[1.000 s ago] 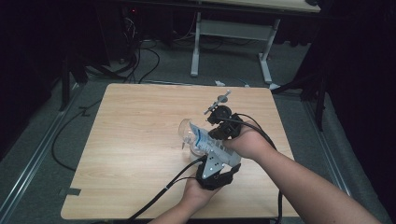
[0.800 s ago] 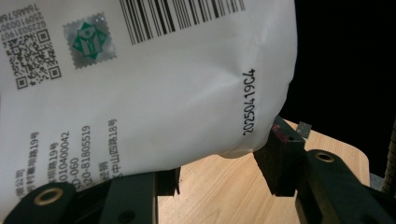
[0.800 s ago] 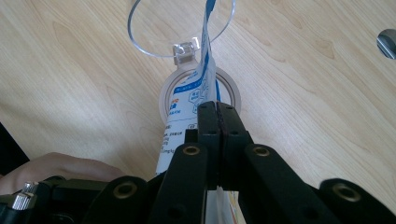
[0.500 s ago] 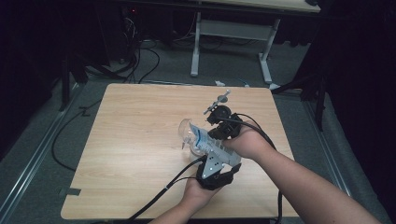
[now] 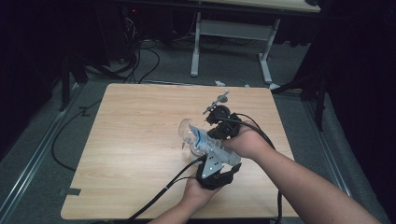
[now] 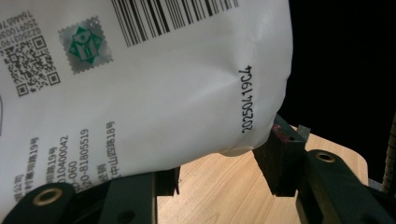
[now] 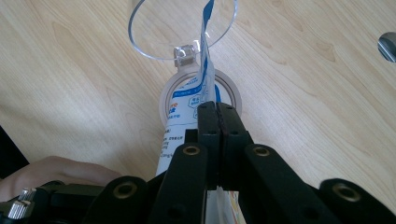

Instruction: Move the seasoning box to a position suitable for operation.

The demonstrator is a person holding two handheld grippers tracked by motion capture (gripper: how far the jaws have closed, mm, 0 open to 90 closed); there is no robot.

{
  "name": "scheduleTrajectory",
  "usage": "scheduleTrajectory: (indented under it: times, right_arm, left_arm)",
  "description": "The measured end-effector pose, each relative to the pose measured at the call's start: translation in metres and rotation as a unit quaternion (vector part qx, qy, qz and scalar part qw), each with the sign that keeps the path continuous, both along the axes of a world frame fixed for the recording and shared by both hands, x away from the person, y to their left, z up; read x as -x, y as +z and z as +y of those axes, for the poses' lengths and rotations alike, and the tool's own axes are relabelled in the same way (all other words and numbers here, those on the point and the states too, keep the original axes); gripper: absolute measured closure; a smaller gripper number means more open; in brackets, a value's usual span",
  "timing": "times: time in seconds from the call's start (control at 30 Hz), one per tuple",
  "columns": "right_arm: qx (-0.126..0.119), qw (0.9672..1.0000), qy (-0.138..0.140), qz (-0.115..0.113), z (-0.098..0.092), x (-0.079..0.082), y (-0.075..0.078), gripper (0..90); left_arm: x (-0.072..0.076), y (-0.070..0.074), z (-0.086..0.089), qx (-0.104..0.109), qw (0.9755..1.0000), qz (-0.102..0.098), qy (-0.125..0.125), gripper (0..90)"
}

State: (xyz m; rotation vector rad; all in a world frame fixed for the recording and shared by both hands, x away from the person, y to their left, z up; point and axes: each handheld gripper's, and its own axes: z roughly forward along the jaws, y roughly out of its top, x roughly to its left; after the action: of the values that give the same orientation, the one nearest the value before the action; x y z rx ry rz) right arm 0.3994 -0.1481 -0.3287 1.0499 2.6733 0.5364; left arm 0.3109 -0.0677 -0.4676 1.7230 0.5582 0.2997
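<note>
I count one counter (image 5: 140, 140), two grippers and one container in hand. The container is a clear jar (image 5: 189, 135) with a flip lid, wrapped in a white printed label (image 6: 140, 84); it lies tilted just above the counter, right of its centre.

My left gripper (image 5: 212, 170) sits at the near end of the jar. Its jaws stand partly apart, one on each side of the jar's body, with the label bulging between them; the right-hand pad (image 6: 280, 158) touches the label, and the other is hidden beneath it.

My right gripper (image 5: 219, 123) sits on the far side of the jar. Its jaws are pressed together on one thin blue-and-white strip (image 7: 205, 56) that rises from the jar's mouth, beside the open lid (image 7: 182, 28).

One small metal piece (image 5: 223, 97) lies on the counter beyond the jar.
</note>
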Motion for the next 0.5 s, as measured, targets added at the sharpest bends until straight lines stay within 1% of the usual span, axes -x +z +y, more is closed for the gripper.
scheduleTrajectory:
  times: [0.5]
  right_arm:
    - [-0.004,1.0000,-0.003,0.001,-0.0002,0.0004,0.0004,89.7]
  left_arm:
    - [0.0009,0.0008,0.0004,0.001,1.0000,-0.001,-0.001,55.1]
